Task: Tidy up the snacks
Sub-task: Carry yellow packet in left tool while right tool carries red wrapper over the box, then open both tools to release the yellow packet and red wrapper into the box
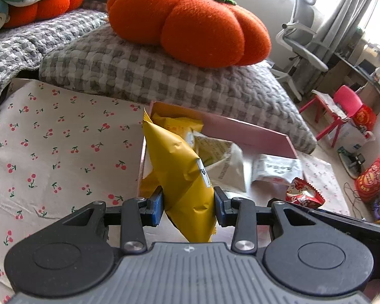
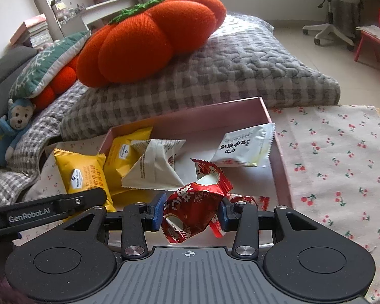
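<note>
Where pumpkin cushion (image 1: 190, 22) overlooks pink box (image 2: 278, 136)

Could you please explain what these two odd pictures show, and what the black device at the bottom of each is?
A person holds a hand-held two-finger gripper in each hand, and a fisheye camera on each looks forward along its fingers. One picture comes from the left gripper, shut on a yellow packet. The other comes from the right gripper, shut on a red wrapper. Ahead, on a cherry-print cloth, stands a pink box with more snacks inside. Behind it, an orange pumpkin cushion rests on a grey checked blanket.
</note>
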The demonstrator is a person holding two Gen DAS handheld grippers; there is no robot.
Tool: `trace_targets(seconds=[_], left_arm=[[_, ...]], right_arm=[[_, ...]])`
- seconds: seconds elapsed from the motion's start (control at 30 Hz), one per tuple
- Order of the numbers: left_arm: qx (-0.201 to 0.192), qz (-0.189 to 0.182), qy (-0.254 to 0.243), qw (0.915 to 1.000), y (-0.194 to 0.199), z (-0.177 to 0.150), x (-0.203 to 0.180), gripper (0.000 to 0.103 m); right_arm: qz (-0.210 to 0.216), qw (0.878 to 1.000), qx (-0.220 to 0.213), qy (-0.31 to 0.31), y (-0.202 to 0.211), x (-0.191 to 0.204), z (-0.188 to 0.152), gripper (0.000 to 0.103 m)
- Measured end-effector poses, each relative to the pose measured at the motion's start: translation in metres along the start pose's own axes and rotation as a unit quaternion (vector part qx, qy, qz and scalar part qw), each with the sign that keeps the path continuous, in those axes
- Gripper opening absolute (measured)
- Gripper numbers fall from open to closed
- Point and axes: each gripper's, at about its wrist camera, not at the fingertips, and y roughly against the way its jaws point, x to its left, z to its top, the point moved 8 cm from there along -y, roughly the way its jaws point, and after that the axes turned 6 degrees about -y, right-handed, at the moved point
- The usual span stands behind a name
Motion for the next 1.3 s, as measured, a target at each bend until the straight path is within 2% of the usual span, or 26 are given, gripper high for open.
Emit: trace_targets(seconds=[0.63, 0.7, 0.73, 0.97, 1.3], left_arm=[[-0.003, 0.009, -0.017, 0.9998, -0.010, -0.001, 0.009, 0.039], [-0.003, 0.009, -0.016, 0.9998, -0.009, -0.001, 0.008, 0.039], [-0.003, 0.010, -0.016, 0.9998, -0.009, -0.001, 0.008, 0.040], [-0.009, 0.001, -0.024, 0.9997, 0.000, -0.002, -0.001, 0.062], [-0.016, 0.001, -0.050, 0.9986, 0.026, -0.011, -0.017, 0.089]], right_arm=[[-0.012, 1.000, -0.004, -0.005, -0.016, 0.000, 0.011, 0.042], [-0.009, 1.000, -0.003, -0.011, -0.013, -0.001, 0.012, 0.046], [-0.007, 1.000, -0.002, -0.014, -0.012, -0.001, 0.013, 0.052], [-0.009, 1.000, -0.014, -0.016, 0.008, -0.007, 0.018, 0.072], [-0.011, 0.999, -0.028, -0.012, 0.048, -0.018, 0.018, 0.086]])
